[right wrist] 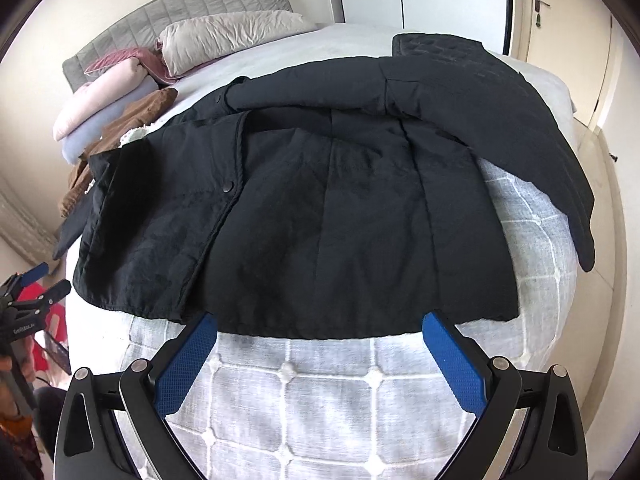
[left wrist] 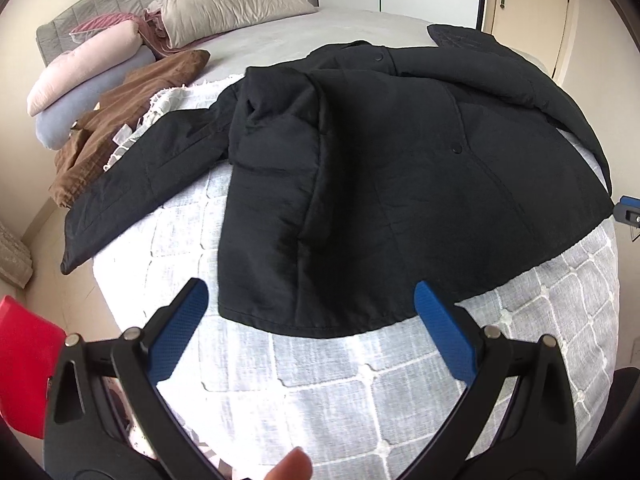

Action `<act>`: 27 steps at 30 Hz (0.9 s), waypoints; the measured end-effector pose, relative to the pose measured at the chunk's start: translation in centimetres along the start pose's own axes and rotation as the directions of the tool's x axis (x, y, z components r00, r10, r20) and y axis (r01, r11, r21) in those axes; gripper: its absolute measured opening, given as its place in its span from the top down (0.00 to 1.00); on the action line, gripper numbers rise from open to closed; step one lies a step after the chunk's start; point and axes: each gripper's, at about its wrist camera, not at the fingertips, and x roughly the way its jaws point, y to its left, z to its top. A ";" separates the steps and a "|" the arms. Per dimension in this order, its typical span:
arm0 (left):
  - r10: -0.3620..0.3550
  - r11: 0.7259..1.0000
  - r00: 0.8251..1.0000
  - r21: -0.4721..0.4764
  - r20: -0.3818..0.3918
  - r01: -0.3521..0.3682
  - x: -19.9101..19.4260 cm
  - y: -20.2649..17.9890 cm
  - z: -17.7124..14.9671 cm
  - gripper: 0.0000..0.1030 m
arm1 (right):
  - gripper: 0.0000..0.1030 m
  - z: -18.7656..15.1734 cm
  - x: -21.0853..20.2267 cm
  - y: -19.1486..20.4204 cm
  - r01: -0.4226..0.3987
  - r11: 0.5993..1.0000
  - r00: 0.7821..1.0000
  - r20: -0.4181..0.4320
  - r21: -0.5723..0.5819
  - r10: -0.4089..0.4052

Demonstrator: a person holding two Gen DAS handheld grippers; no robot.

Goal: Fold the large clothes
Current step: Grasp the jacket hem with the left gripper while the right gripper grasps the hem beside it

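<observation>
The bed fills both views, spread with a pale checked quilt at the near end, its grey headboard and a heap of pillows far off at the left. On the quilt lies the black jacket, front up, snaps showing, its hem toward the cameras and its collar toward the headboard. One front panel looks partly doubled over on the left side, so the body seems only roughly laid out. The left sleeve runs outward and hangs toward the bed's edge; the right sleeve stretches away on the other side, its cuff near the quilt's border. A brown garment lies crumpled beyond the left sleeve, touching a white lacy cloth. The left gripper hovers just short of the hem with its fingers spread wide and nothing between them; the right gripper does likewise at the hem's right half, fingers parted and empty. By my judgement the fold proper is not begun: this is the approach to a first grasp. The next move calls for each gripper to close on fabric, likely a sleeve or hem corner, and carry it across the body, taking care to pinch both layers of the padded cloth.
</observation>
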 end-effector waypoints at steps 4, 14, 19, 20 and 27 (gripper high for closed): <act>-0.133 0.987 0.990 -0.094 -0.055 0.127 3.1 4.9 1.5 0.05 | 0.00 2.3 0.2 -6.0 0.018 0.999 1.000 -0.001 0.039 -0.018; -0.495 0.862 0.860 -0.195 -0.126 0.468 12.3 7.5 1.8 0.27 | 0.14 2.6 6.6 -15.5 -0.126 0.952 0.989 -0.041 0.278 0.143; -0.540 0.833 0.833 -0.214 -0.118 0.510 11.7 4.9 0.6 0.67 | 0.69 2.3 7.9 -14.3 -0.213 0.923 0.973 -0.017 0.321 0.231; -0.571 0.811 0.812 -0.242 -0.125 0.533 11.5 4.6 0.4 0.75 | 0.81 2.5 8.2 -14.3 -0.206 0.921 0.974 -0.022 0.330 0.226; -0.612 0.786 0.783 -0.203 -0.116 0.584 3.1 0.1 0.2 0.88 | 0.92 3.3 4.2 -10.0 -0.238 0.947 0.971 0.035 0.217 0.236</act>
